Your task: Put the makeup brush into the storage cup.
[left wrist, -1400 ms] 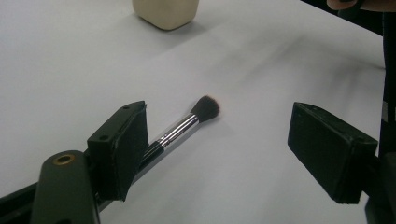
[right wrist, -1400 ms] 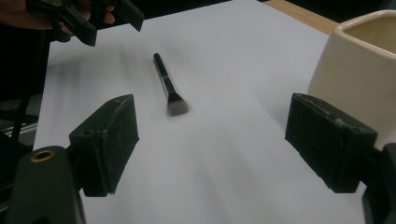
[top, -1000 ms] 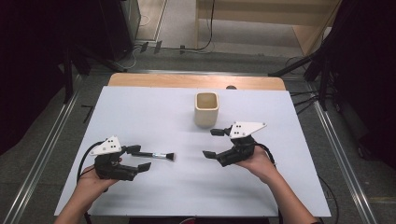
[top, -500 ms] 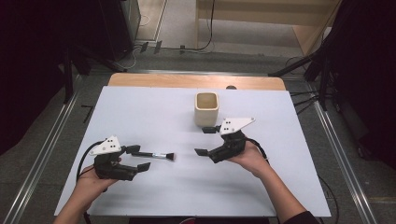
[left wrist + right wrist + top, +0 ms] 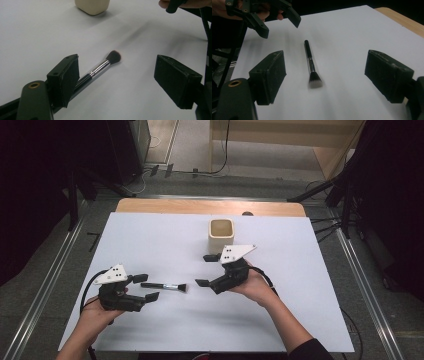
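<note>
On white table [image 5: 150, 240] | brush [image 5: 163, 285] between both wide-open, empty hand-held grippers | beige cup [image 5: 221, 235] behind | dark room

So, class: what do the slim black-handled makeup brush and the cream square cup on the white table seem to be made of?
Black-handled makeup brush: glossy black handle, likely plastic or lacquered wood; shiny silver collar that looks metal; soft dark bristles with pale tips. Cream square cup: matt, thick-walled with rounded corners, probably ceramic or plastic.
</note>
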Demonstrator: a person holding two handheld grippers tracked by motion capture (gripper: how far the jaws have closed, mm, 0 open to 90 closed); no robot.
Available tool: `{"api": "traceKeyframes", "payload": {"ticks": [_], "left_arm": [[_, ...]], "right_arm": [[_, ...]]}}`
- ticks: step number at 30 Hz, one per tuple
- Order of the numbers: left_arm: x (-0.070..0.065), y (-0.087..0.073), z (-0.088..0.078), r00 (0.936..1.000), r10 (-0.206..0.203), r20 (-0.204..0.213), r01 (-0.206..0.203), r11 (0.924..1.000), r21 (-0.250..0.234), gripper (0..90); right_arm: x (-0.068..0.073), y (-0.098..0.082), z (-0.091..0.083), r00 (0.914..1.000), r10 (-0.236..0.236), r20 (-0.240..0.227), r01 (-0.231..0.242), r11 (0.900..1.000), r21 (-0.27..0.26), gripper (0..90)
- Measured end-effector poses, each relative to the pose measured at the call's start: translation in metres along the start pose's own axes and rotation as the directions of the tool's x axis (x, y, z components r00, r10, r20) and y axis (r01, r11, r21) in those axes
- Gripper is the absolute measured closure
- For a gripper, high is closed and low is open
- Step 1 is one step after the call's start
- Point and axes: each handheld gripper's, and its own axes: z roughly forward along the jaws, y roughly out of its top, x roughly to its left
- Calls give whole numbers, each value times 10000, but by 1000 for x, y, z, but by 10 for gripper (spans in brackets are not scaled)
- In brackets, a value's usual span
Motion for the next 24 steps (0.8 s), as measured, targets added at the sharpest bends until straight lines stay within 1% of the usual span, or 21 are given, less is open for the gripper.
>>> {"api": "traceKeyframes", "payload": {"ticks": [1, 6, 15, 18, 19, 20, 24], "left_arm": [[0, 0, 0, 10000, -3, 4, 3, 10000, 1, 210], [1, 0, -1, 10000, 2, 17, -2, 10000, 14, 210], [3, -1, -2, 10000, -60, -26, 60, 10000, -9, 211], [3, -1, -2, 10000, -77, -41, 77, 10000, -22, 211], [3, -1, -2, 10000, -78, -41, 78, 10000, -12, 211], [3, -1, -2, 10000, -75, -34, 75, 10000, -26, 211], [4, -1, -4, 9999, -110, -68, 110, 9999, -7, 211]], "right_arm": [[0, 0, 0, 10000, 0, 0, 0, 10000, 0, 183], [1, 4, 13, 9998, 4, -201, -3, 10000, 83, 183], [4, 13, 32, 9990, -213, -405, 220, 9996, 177, 186], [5, 17, 39, 9984, -202, -535, 217, 9994, 277, 186], [5, 17, 39, 9984, -202, -535, 217, 9994, 277, 186], [6, 19, 44, 9977, -304, -612, 325, 9989, 347, 186], [8, 24, 50, 9966, -452, -690, 488, 9975, 513, 187]]}}
